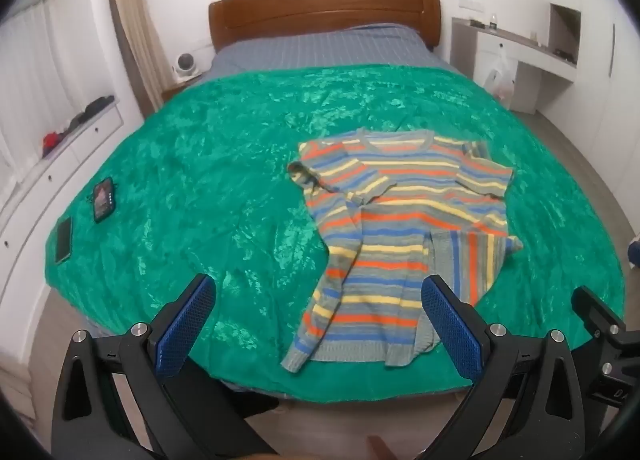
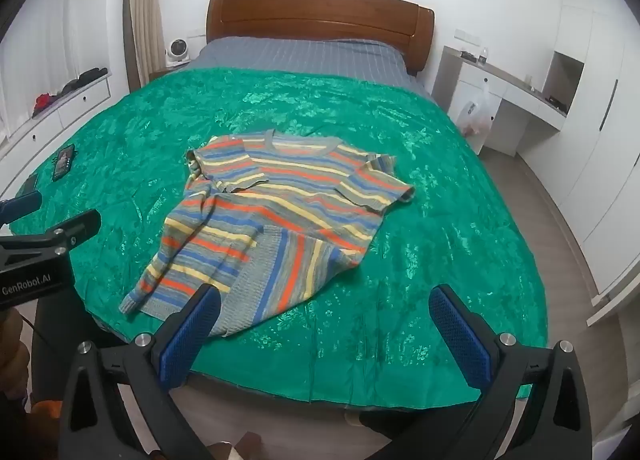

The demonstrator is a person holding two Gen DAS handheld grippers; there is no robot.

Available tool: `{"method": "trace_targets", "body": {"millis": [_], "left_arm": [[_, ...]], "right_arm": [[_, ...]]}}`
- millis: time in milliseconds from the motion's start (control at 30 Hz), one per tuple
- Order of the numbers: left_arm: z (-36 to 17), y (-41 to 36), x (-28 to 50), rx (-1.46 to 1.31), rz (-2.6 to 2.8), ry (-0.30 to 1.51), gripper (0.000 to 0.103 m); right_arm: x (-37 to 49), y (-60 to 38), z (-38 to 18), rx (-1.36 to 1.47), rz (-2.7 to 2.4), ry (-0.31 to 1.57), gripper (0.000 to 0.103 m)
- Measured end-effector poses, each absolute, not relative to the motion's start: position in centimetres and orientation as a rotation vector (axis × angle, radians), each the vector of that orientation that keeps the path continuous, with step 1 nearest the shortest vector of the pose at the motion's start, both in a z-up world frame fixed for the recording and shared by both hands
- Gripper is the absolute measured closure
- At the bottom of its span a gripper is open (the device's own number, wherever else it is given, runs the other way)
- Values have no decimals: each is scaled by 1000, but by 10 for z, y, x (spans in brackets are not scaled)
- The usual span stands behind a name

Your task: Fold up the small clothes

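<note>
Both grippers gape above rumpled striped knit sweater.

Room evenly lit, soft indoor light; source not visible. White walls near blown out. Sheen patches glint across the green cover, strongest mid-bed. Shadows faint, soft under the sweater edges. Strong fisheye bending: bed outline and cabinets curve, black vignette in corners. Both views slightly soft overall; near finger pads sharpest.
</note>
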State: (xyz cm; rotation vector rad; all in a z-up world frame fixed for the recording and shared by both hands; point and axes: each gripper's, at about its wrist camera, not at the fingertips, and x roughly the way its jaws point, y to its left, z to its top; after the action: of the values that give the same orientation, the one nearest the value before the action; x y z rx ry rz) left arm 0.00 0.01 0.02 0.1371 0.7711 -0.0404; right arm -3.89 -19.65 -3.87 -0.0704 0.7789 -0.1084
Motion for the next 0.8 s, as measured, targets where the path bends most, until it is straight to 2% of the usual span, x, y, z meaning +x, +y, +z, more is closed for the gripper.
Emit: {"method": "trace_targets", "body": {"millis": [800], "left_arm": [[-14,-4,4,120,-63,832,0]], "right_arm": [[-29,-203,-50,-91,-247,819,0]]}}
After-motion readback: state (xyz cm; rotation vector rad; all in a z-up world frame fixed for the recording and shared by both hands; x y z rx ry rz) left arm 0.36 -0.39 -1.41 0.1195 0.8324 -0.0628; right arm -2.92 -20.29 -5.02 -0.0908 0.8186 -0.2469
